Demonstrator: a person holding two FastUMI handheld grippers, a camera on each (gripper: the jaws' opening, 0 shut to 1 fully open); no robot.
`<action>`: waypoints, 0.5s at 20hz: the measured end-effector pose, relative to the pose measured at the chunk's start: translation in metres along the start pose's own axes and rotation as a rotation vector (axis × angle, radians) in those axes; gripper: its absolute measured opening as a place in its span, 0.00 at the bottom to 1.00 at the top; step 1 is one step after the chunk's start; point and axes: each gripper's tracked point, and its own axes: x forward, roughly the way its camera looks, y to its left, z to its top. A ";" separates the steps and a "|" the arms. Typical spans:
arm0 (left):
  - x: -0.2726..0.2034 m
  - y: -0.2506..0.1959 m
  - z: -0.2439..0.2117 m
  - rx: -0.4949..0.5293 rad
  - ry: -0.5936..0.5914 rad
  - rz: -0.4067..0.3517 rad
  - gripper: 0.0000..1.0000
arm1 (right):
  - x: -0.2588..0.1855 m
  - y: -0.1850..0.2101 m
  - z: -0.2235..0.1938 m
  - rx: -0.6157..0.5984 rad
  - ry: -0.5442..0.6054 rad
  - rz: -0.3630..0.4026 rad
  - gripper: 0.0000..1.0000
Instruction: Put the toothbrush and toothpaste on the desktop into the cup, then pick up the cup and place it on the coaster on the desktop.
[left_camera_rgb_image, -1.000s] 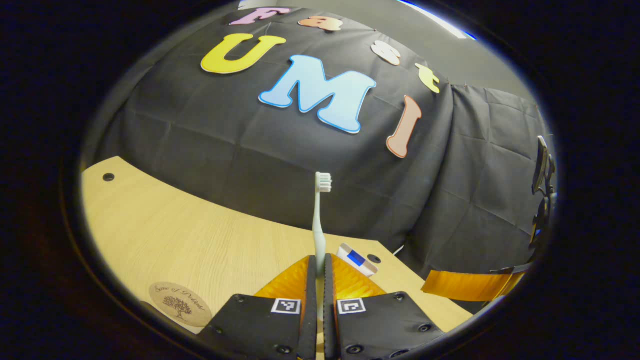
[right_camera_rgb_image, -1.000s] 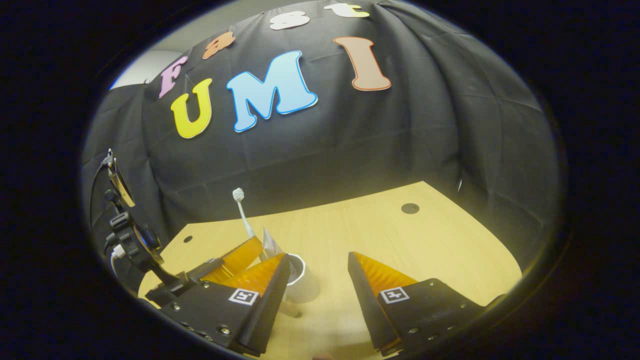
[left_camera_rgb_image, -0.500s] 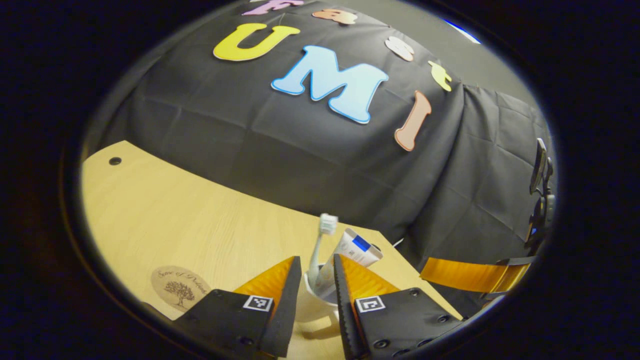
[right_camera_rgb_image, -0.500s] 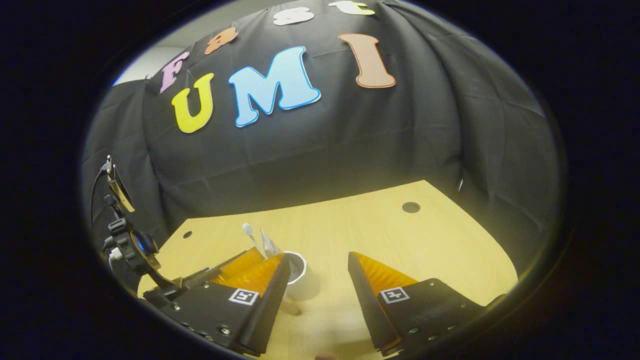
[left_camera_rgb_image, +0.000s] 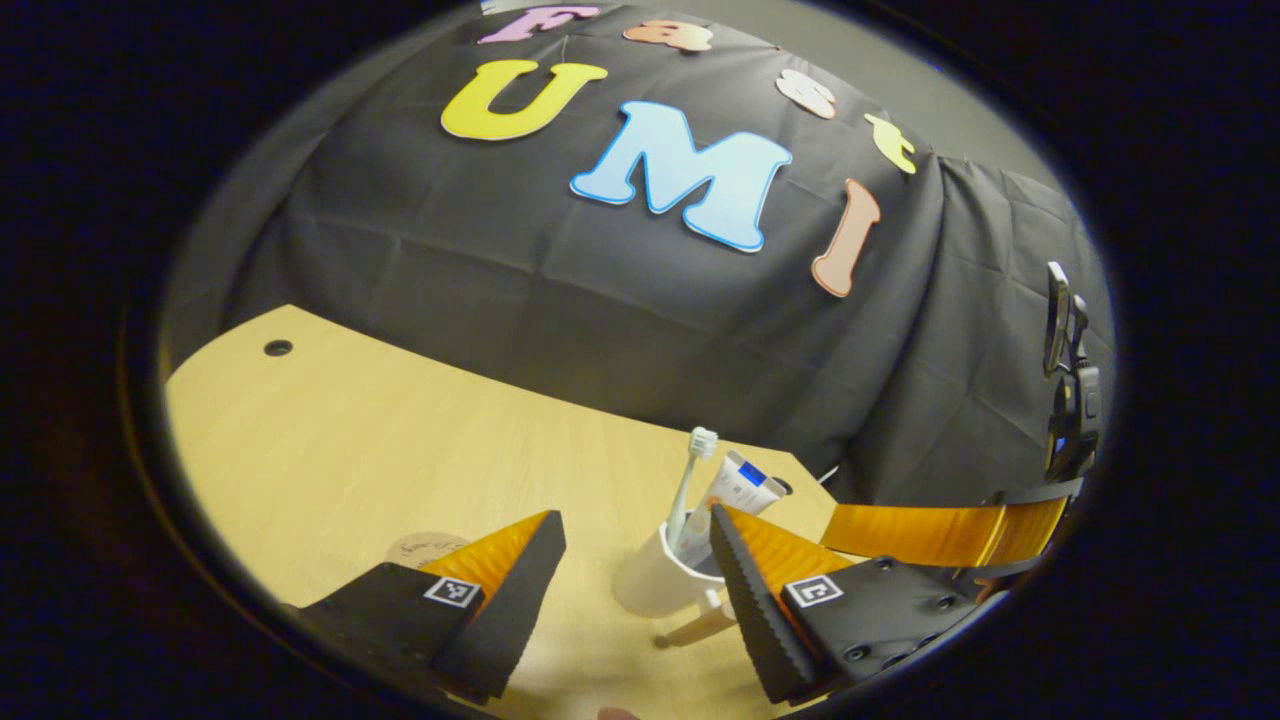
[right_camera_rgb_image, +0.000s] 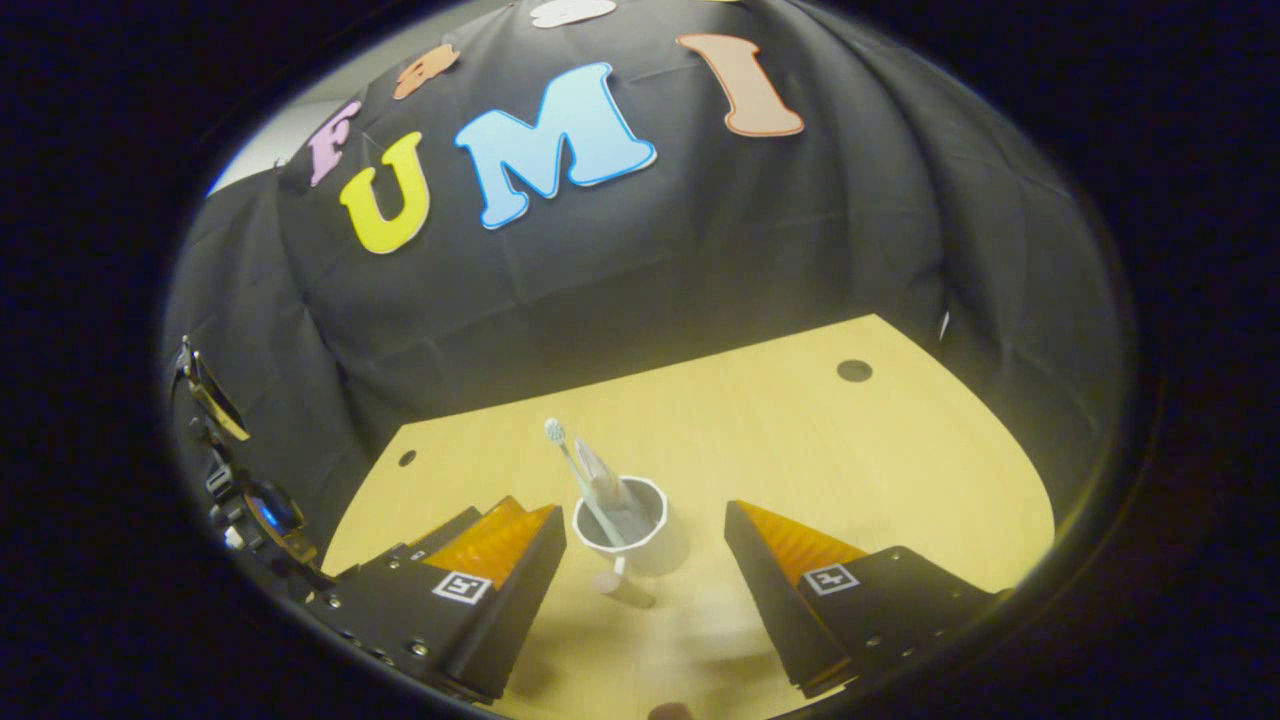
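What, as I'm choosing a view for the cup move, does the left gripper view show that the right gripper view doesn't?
Left gripper view: the coaster, partly hidden. Right gripper view: a look down into the open mouth of the cup. Both: the cup, with the toothbrush and toothpaste standing in it, on the desktop.

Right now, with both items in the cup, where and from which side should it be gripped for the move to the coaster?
Probably the cup's bare round wall below the rim, approached level from the side. It stands upright on the desktop, while the toothbrush and toothpaste lean out of its mouth, blocking a grasp from above. The open right gripper already faces it.
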 end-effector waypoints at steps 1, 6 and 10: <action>-0.005 0.004 0.002 0.016 0.003 0.016 0.95 | 0.002 0.001 -0.004 0.013 0.026 -0.005 0.97; -0.030 0.025 0.009 0.084 0.018 0.072 0.95 | 0.009 0.005 -0.022 -0.012 0.134 -0.049 0.97; -0.046 0.038 0.012 0.121 0.042 0.106 0.92 | 0.017 0.010 -0.036 -0.051 0.235 -0.084 0.97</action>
